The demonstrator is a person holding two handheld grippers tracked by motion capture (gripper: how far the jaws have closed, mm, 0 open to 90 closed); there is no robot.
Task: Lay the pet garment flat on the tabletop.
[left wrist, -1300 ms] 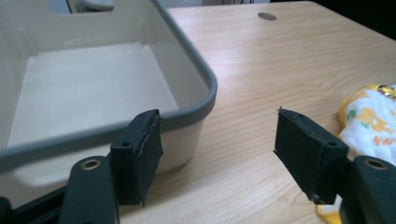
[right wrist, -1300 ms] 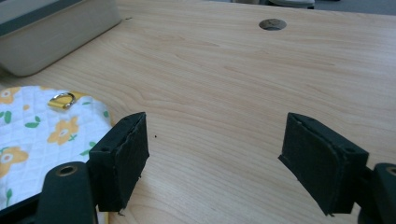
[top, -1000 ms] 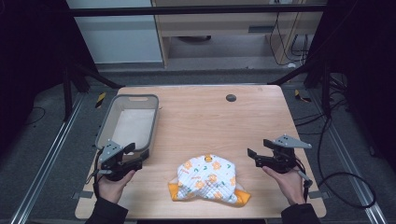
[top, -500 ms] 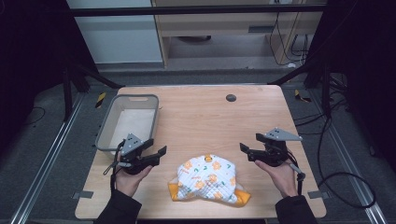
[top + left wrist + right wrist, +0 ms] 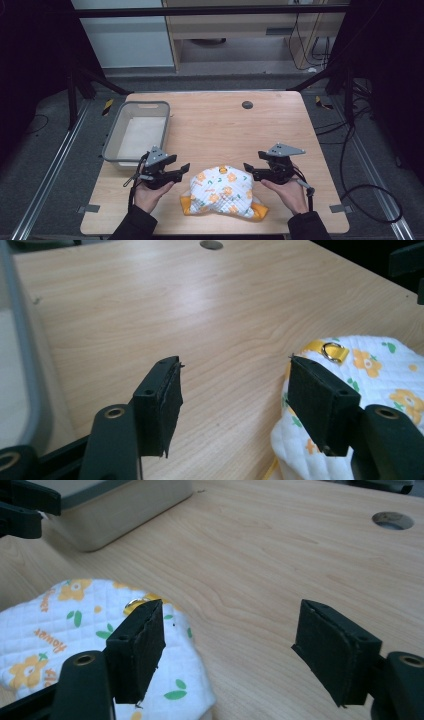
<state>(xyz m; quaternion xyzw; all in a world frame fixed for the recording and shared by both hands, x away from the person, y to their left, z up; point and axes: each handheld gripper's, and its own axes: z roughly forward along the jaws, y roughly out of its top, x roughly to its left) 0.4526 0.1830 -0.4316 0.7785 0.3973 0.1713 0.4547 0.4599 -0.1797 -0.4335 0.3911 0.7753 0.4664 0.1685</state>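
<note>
Here the left gripper (image 5: 184,170) stood with its jaws spread and nothing between them, just left of the quilted cloth (image 5: 224,190). The right gripper (image 5: 250,170) was likewise spread but had just been closing a little, with bare table (image 5: 220,125) between its pads, just right of the cloth. Neither gripper touched it. The left gripper view revealed a metal ring (image 5: 331,348) on a yellow tab at the cloth's far edge; the right gripper view showed that ring beside its left pad, while in the high view it was too small to make out. The cloth was white, quilted, printed with orange flowers and green leaves, with a yellow-orange edge. It lay bunched near the table's near edge, its long axis running left to right. The grey bin (image 5: 111,142) sat at the far left.
</note>
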